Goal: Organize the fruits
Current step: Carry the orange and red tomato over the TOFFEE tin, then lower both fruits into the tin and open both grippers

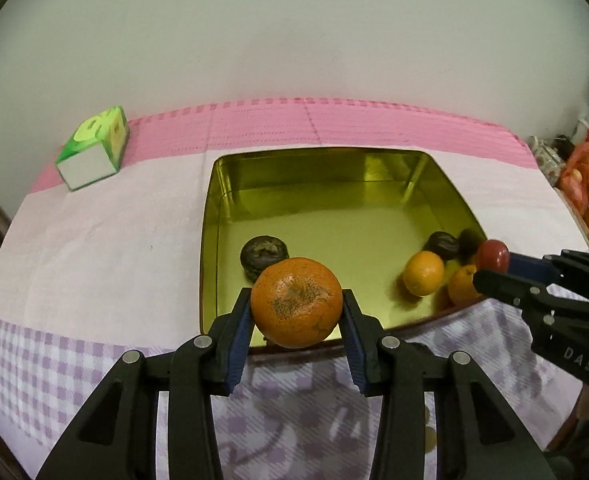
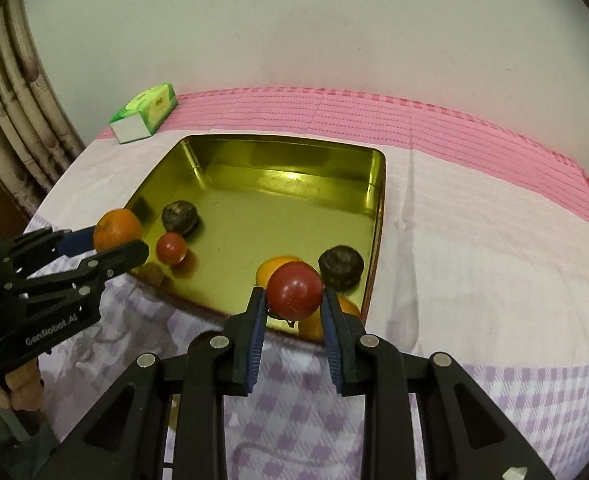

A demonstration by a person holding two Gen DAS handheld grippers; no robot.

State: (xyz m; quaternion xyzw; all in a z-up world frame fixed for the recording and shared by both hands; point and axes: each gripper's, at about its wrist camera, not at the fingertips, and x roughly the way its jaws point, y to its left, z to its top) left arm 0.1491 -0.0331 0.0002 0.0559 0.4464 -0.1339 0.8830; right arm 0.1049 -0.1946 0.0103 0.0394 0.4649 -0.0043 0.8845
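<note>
Two tongs each hold a fruit above the near edge of a shiny gold tin (image 1: 230,184). The left tongs (image 1: 296,320) are clenched on a big orange (image 1: 296,302), with a blue pad pressed on each side of it. The right tongs (image 2: 293,308) are clenched on a round red fruit (image 2: 294,290). Inside the tin, near its right side, lie a smaller orange (image 1: 423,273) and a dark wrinkly fruit (image 1: 441,245), close together. Another dark fruit (image 1: 263,254) sits near the left side, just behind the big orange. A second small red fruit (image 2: 171,247) lies by the tin's near left corner. The tin rests on a bench with a pink and purple checked cloth (image 1: 94,248). A green box (image 1: 92,148) sits at the far left of the bench, well apart from the tin.
</note>
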